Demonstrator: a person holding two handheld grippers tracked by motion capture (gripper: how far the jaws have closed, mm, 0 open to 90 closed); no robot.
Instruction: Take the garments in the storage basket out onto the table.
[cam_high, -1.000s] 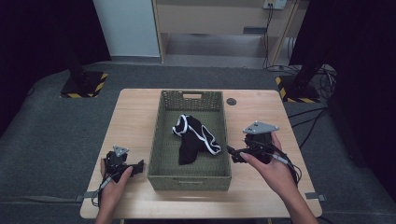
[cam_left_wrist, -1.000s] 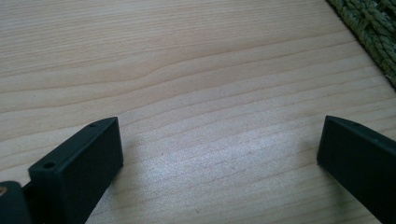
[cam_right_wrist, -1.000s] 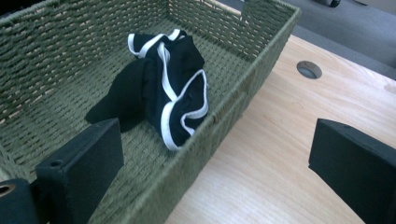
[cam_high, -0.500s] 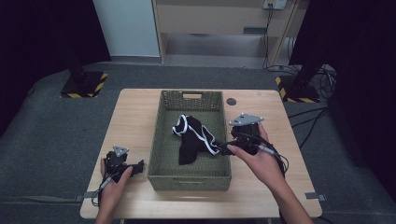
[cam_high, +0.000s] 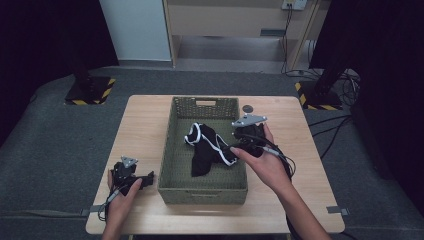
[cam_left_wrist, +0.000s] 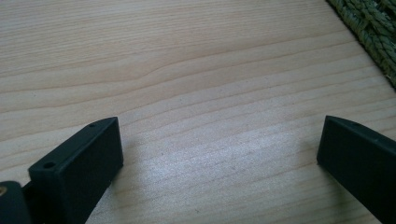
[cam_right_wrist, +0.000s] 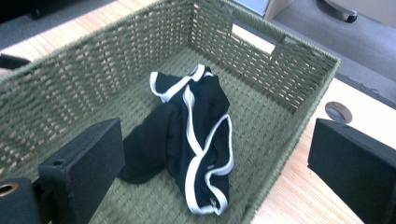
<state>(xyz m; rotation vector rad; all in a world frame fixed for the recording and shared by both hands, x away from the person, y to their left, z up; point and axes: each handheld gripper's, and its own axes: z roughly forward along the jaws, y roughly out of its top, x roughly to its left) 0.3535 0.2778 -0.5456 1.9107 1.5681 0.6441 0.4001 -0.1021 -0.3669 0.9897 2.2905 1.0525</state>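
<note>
1. A green woven basket (cam_high: 204, 186) stands in the middle of the wooden table (cam_high: 142, 120).
2. Inside the basket lies a crumpled black garment with white trim (cam_high: 207, 147), on the basket floor, nearer to the right wall.
3. The right gripper (cam_high: 239, 148) is held by the right hand (cam_high: 265, 162) over the right side of the basket, just beside the garment. In the right gripper view its jaws are spread wide, with the garment (cam_right_wrist: 196, 135) between them and farther off; they hold nothing.
4. The left gripper (cam_high: 142, 179) rests low on the table, left of the basket, in the left hand (cam_high: 120, 197). Its jaws are spread over bare wood.
5. A small round dark hole (cam_high: 247, 108) is in the table just behind the basket's right far corner.
</note>
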